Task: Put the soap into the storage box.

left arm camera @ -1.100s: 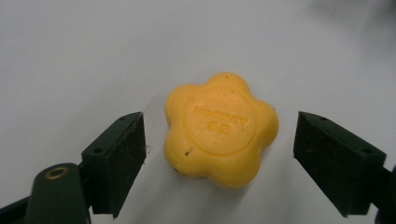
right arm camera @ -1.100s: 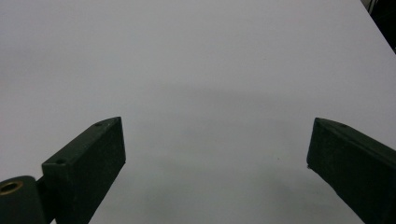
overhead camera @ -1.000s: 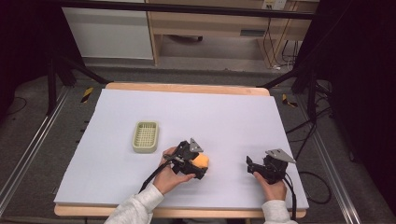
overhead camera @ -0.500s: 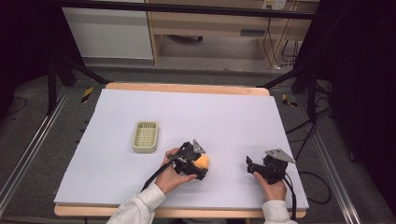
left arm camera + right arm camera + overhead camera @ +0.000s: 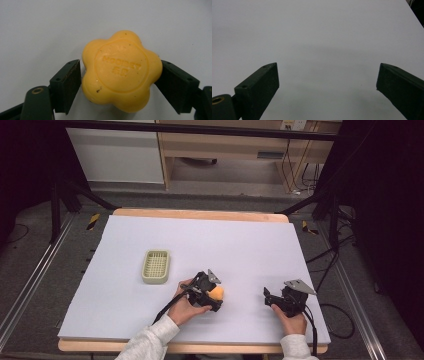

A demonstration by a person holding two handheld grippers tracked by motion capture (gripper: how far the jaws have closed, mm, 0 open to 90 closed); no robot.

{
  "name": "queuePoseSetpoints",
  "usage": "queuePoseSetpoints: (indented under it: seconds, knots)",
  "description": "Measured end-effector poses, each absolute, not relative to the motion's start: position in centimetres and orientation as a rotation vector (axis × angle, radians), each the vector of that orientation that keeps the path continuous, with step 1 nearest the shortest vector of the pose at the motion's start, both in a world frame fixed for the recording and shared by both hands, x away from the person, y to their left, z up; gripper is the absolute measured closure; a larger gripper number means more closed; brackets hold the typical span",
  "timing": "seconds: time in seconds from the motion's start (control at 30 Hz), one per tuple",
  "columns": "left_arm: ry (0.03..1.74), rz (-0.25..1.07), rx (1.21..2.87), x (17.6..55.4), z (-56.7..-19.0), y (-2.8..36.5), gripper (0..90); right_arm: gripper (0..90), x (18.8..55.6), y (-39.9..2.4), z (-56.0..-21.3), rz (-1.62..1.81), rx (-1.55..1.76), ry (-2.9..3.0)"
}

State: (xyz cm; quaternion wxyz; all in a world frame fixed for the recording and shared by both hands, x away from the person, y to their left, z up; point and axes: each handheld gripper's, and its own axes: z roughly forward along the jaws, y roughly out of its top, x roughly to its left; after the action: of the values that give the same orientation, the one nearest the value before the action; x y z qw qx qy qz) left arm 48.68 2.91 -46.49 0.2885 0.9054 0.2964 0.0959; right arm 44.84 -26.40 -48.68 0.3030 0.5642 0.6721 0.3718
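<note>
Soap [image 5: 121, 71] between closing left hand-held gripper [image 5: 120, 82] jaws, pads touching

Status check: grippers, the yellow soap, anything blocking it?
Left gripper just been closing, jaws around yellow soap, pads at its sides. Right gripper open, nothing between jaws. Soap dish apart, path unobstructed.

In the high view the left tool [image 5: 212, 296] hides most of the yellow flower-shaped soap [image 5: 217, 293]; its stamped lettering is too soft to read in the left gripper view, whose bottom edge crops both jaws
</note>
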Motion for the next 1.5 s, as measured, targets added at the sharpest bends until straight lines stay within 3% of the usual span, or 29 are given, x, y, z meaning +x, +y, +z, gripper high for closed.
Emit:
queuePoseSetpoints:
  seconds: [1.5]
  knots:
    - [0.81,0.311,2.404,48.31,-46.4,2.57,26.5,5.1,44.87,-26.32,-48.68,0.978,1.496,1.787]
